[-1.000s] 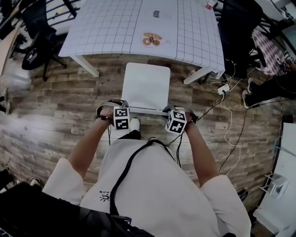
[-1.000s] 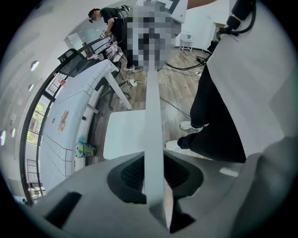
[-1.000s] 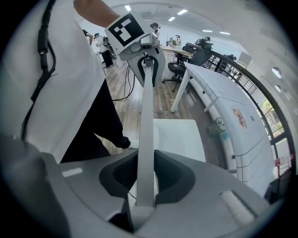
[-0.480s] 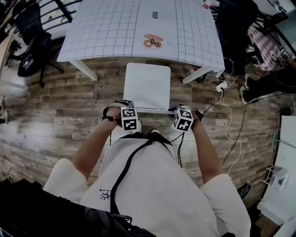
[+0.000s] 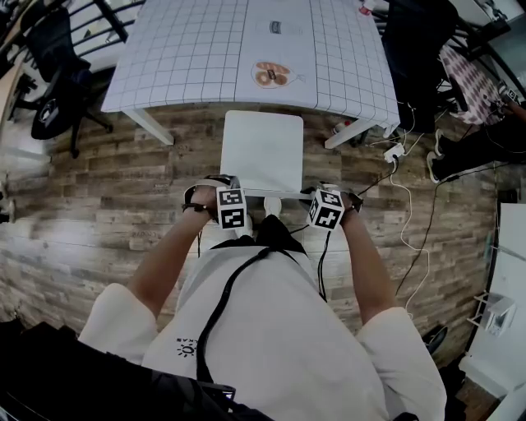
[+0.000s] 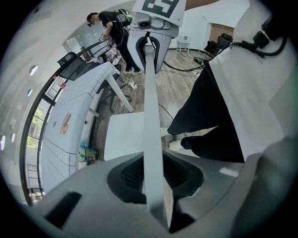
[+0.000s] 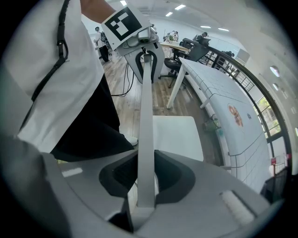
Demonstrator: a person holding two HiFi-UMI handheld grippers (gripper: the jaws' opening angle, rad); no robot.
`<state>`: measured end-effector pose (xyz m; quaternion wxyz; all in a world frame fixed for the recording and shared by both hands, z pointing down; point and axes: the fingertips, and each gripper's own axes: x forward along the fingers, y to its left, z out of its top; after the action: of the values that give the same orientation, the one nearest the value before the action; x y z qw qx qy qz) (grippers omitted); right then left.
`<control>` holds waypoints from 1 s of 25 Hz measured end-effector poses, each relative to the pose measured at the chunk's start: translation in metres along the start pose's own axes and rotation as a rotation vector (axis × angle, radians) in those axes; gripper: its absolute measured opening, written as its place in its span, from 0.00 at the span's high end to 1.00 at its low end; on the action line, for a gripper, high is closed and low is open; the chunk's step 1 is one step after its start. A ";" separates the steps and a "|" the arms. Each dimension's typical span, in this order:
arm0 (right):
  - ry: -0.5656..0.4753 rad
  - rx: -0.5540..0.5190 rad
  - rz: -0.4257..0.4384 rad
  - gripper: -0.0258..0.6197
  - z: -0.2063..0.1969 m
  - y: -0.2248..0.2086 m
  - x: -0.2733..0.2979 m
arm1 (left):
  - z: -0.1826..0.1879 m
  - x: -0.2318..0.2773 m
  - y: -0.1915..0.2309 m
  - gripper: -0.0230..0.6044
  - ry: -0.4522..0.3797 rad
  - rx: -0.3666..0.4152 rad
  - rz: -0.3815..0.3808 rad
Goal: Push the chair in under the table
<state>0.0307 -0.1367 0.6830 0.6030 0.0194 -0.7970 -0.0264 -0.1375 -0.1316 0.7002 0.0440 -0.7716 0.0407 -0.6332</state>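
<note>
Overhead, the chair point(image 5: 263, 152) hides its legs beneath its seat.

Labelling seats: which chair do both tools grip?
The white chair, held by its backrest; the black office chair at upper left stands untouched.

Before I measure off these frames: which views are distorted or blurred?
Head view: sharp, evenly lit, table edges bow mildly. Left gripper view: heavy fisheye, dark round border, chair back soft up close. Right gripper view: same, plus bright ceiling lights.
</note>
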 end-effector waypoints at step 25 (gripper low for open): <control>-0.027 -0.042 0.017 0.83 -0.007 -0.109 0.011 | 0.001 0.015 0.107 0.81 0.028 -0.047 0.008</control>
<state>0.0339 -0.2463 0.6885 0.5926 -0.0003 -0.8046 -0.0386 -0.1347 -0.2393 0.7019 0.0277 -0.7634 0.0592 -0.6426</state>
